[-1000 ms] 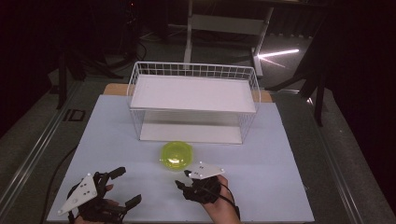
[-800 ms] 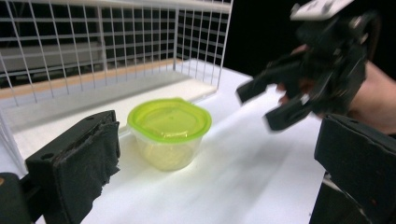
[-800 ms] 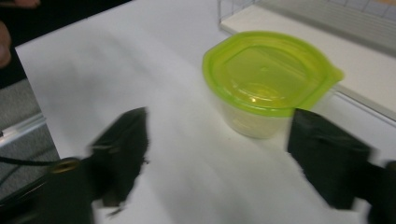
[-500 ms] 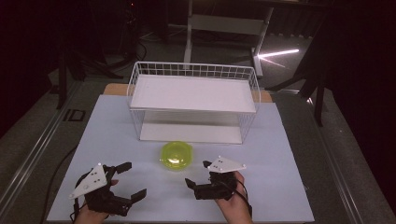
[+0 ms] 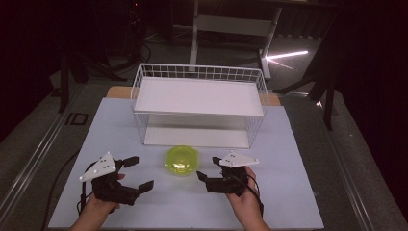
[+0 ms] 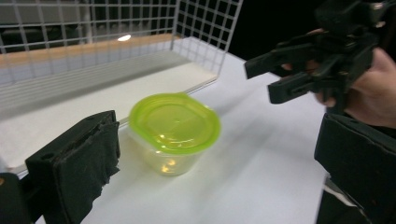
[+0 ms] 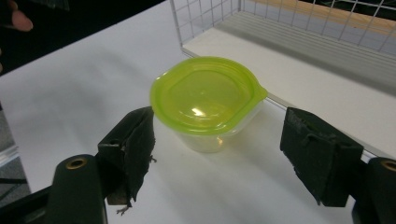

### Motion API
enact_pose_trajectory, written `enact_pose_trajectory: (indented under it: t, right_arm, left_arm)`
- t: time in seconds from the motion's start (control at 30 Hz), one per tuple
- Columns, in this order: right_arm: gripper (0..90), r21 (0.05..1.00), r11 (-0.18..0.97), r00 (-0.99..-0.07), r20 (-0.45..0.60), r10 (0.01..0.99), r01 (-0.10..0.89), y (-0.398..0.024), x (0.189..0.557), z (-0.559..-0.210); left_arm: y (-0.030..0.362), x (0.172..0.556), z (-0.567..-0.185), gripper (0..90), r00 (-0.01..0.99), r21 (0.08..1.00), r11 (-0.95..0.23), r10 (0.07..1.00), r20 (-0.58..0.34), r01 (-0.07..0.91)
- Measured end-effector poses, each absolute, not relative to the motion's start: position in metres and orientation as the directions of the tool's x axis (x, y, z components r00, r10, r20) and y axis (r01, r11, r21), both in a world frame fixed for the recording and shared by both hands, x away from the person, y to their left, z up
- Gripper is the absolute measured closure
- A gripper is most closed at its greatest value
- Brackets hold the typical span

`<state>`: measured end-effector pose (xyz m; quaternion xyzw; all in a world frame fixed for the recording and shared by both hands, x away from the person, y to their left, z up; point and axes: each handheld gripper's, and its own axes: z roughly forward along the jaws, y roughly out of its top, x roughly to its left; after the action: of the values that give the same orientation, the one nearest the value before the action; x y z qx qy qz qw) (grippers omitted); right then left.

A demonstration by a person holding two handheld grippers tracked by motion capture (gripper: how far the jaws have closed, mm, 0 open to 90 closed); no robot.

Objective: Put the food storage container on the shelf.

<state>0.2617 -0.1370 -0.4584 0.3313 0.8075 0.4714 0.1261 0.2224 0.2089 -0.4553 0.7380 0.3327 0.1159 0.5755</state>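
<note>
A: Progress so far, from big things to small?

B: Starting with the surface (image 5: 298, 192): white, flat, carrying everything. Then the wire basket (image 5: 199, 103), standing at the far side, with a white board across its upper part and a white base below. Nothing seen inside it.

A: And the container?

B: Sitting on the surface just in front of the basket, between the two tools. Called here the green-lidded tub (image 5: 182, 160). Upright, lid (image 7: 205, 95) closed on it, clear body under the lid. Looks empty, though hard to tell for sure.

A: State of the tools?

B: Left tool (image 5: 136, 172): spread wide, gripping nothing, aimed toward the tub from the left, near but apart. Same from the left gripper view, where the tub (image 6: 173, 133) sits ahead between the two black pads with free space on both sides. Right tool (image 5: 208, 169): also spread wide, gripping nothing, just beside the tub on its right. From the right gripper view, one pad (image 7: 135, 140) very near the tub wall, perhaps not touching; hard to decide.

A: So how far along?

B: Judged as very early. Approach nearly finished, grasp not yet made. Tub not lifted, lid not removed, nothing placed in the basket. Left to do, probably: close on the tub, then carry or open it. Cannot say which from this alone.
</note>
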Motion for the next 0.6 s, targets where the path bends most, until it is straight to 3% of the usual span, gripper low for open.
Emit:
enact_pose_trajectory:
  t: [0.3,0.6]
  right_arm:
    - [14.2,0.837,0.302,-0.733,0.161,0.662,0.456,-0.131,0.276,-0.457]
    - [13.8,0.817,0.225,-0.668,0.241,0.704,0.531,-0.123,0.295,-0.461]
  left_arm:
    - [0.198,0.245,-0.452,1.1,0.72,0.902,-0.127,0.652,-0.238,0.413]
    - [0.194,0.276,-0.461,1.1,0.636,0.828,-0.119,0.702,-0.321,0.549]
